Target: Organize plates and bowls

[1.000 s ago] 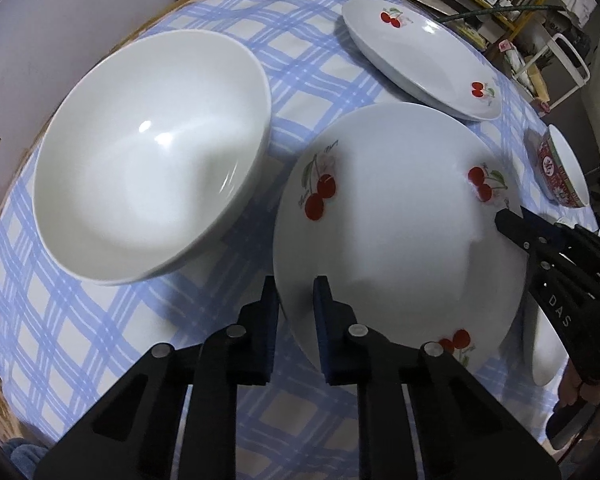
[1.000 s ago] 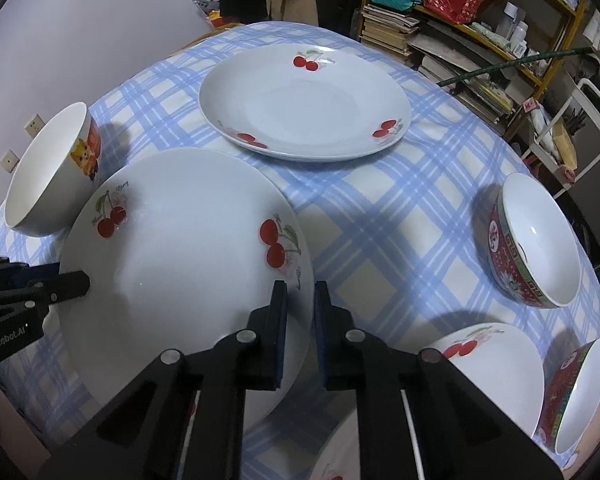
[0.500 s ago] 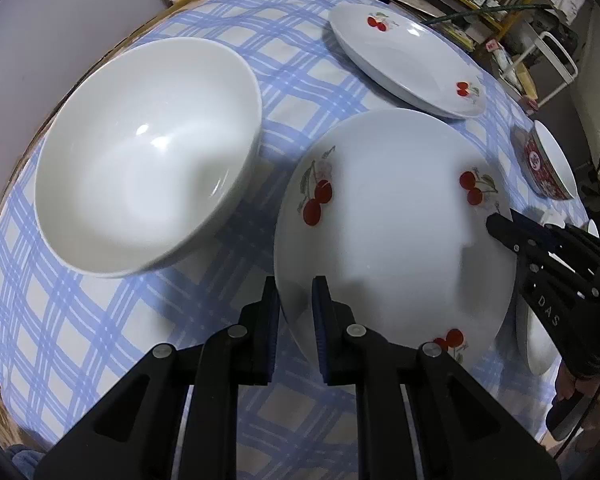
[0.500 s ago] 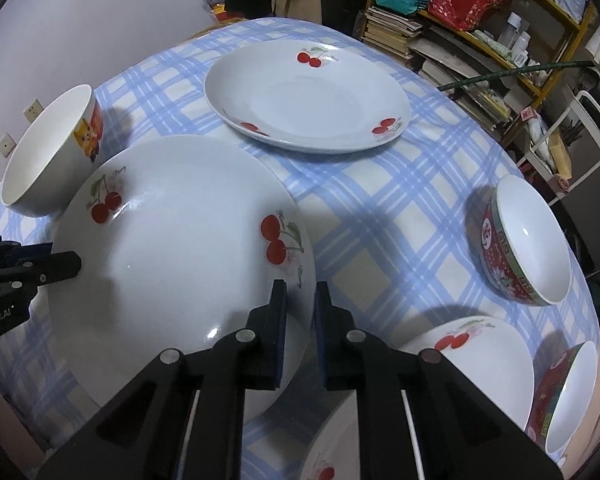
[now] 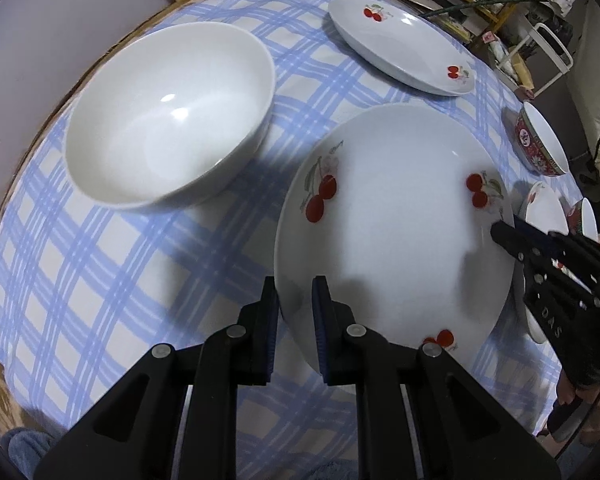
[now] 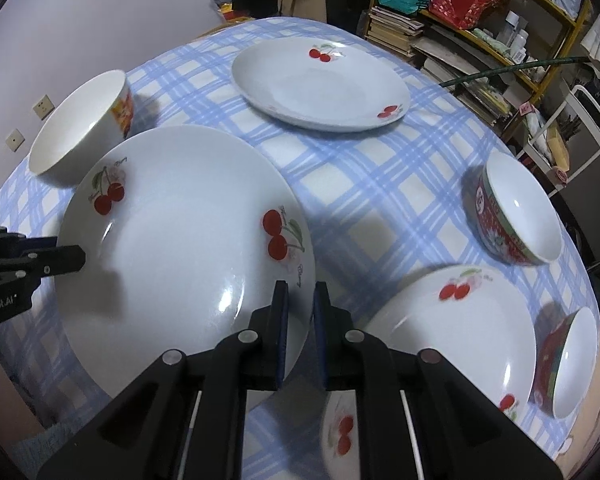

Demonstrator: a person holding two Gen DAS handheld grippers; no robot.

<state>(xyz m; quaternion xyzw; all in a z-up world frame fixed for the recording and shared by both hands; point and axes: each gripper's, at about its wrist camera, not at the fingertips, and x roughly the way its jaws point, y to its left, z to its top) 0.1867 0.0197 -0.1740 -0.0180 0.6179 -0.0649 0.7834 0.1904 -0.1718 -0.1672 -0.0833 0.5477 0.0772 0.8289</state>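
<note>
A white cherry-print plate (image 5: 396, 216) is held above the blue checked tablecloth by both grippers. My left gripper (image 5: 296, 300) is shut on its near rim. My right gripper (image 6: 300, 300) is shut on the opposite rim of the same plate (image 6: 180, 240). The right gripper shows in the left wrist view (image 5: 500, 234), and the left gripper shows in the right wrist view (image 6: 78, 260). A second cherry plate (image 6: 320, 84) lies at the far side. A third cherry plate (image 6: 452, 320) lies near right.
A large white bowl (image 5: 168, 112) stands to the left of the held plate. A red patterned bowl (image 6: 516, 216) stands at the right, another (image 6: 568, 360) at the near right edge. Shelves with books (image 6: 440, 36) stand behind the table.
The held plate has been carried toward the right, away from the large white bowl. Both grippers kept their hold on it.
</note>
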